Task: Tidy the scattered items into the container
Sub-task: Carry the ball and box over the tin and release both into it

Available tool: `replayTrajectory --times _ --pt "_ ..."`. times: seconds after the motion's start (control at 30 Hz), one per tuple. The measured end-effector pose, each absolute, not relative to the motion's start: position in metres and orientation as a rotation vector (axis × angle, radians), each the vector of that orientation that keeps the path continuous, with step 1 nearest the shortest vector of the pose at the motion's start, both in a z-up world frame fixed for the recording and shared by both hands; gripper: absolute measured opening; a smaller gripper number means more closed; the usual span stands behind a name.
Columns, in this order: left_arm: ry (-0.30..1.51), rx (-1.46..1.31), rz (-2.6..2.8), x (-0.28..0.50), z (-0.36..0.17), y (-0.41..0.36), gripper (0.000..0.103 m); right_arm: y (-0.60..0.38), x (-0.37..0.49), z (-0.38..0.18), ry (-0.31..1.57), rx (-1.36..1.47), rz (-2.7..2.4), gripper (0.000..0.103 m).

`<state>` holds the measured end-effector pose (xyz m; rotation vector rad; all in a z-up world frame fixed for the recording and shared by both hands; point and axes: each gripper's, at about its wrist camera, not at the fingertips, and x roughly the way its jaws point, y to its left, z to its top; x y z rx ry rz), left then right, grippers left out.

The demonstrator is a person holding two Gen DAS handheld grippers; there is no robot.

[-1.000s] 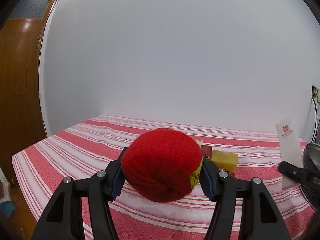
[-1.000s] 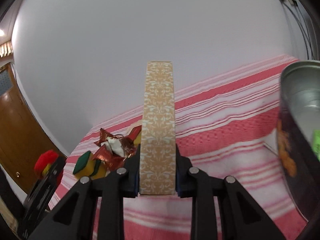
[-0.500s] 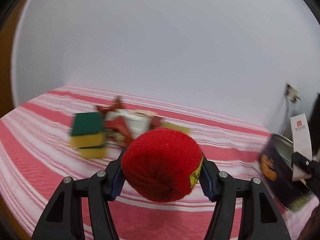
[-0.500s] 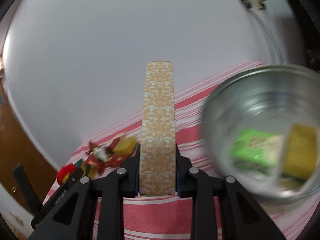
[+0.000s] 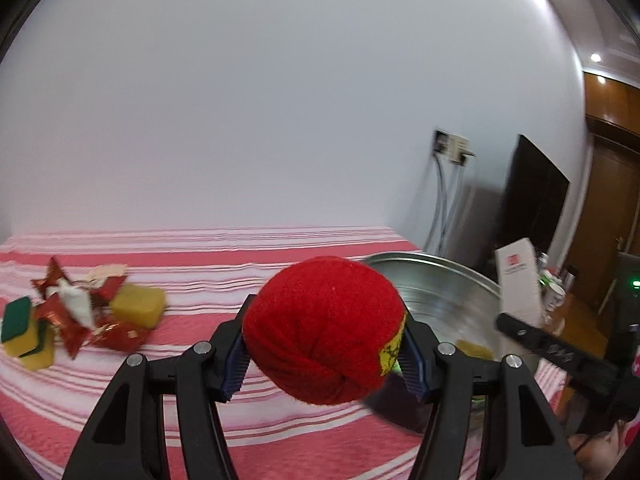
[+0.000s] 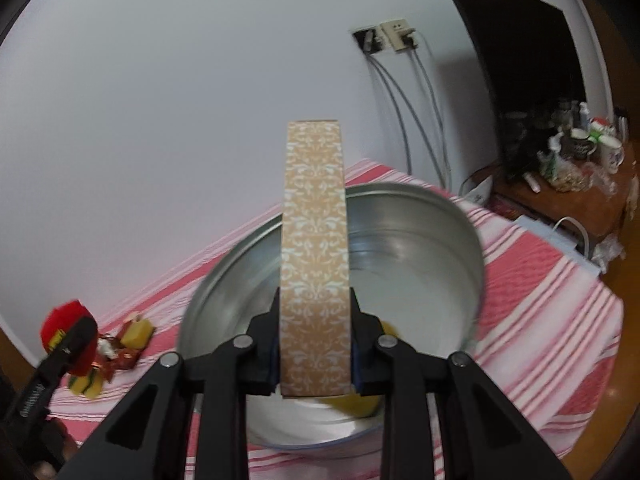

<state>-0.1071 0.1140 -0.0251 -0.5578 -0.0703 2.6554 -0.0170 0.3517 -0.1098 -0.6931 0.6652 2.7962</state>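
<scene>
My left gripper (image 5: pixel 326 354) is shut on a round red fabric ball (image 5: pixel 324 328) with a yellow patch on its right side. Behind and right of it stands the round metal tin (image 5: pixel 448 284). My right gripper (image 6: pixel 314 344) is shut on a flat tan box with a white floral pattern (image 6: pixel 314 248), held upright over the near rim of the tin (image 6: pixel 400 240). A yellow sponge (image 6: pixel 356 404) lies inside the tin. In the left wrist view the same box (image 5: pixel 518 284) shows its white side at the right.
A heap of loose items lies on the red-and-white striped cloth (image 5: pixel 248 252): yellow-green sponges (image 5: pixel 24 332), a yellow block (image 5: pixel 138 306), red foil wrappers (image 5: pixel 72 316). Wall sockets with cables (image 6: pixel 396 36), a dark screen and a cluttered side table (image 6: pixel 576 160) are at the right.
Both grippers have swung to the right with their loads. The tin has come into the middle of the right wrist view, and the heap has slid to the left in both views.
</scene>
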Motion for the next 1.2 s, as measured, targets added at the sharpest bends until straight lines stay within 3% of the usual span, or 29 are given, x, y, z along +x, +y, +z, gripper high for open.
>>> replayTrajectory --times 0.13,0.23,0.27,0.3,0.7,0.87,1.2 --pt "-0.042 -0.537 2.63 -0.104 -0.019 0.132 0.064 0.358 -0.033 -0.115 0.568 -0.775 2.738 0.03" --pt "-0.024 -0.538 2.62 -0.108 -0.018 0.14 0.064 0.361 -0.038 -0.117 0.501 -0.767 2.711 0.067" --pt "-0.02 -0.542 2.617 -0.11 -0.019 0.141 0.064 0.362 -0.036 -0.115 0.497 -0.746 2.707 0.086" --pt "-0.016 -0.546 2.612 -0.111 -0.02 0.144 0.064 0.362 -0.032 -0.113 0.511 -0.708 2.717 0.089" --pt "0.211 -0.621 2.535 -0.135 -0.033 0.214 0.067 0.391 0.01 -0.097 0.772 -0.453 2.661 0.089" --pt "0.215 -0.62 2.533 -0.141 -0.04 0.225 0.093 0.394 0.015 -0.099 0.805 -0.457 2.645 0.089" --pt "0.09 -0.538 2.621 -0.133 -0.03 0.173 0.094 0.382 0.012 -0.098 0.819 -0.428 2.662 0.089"
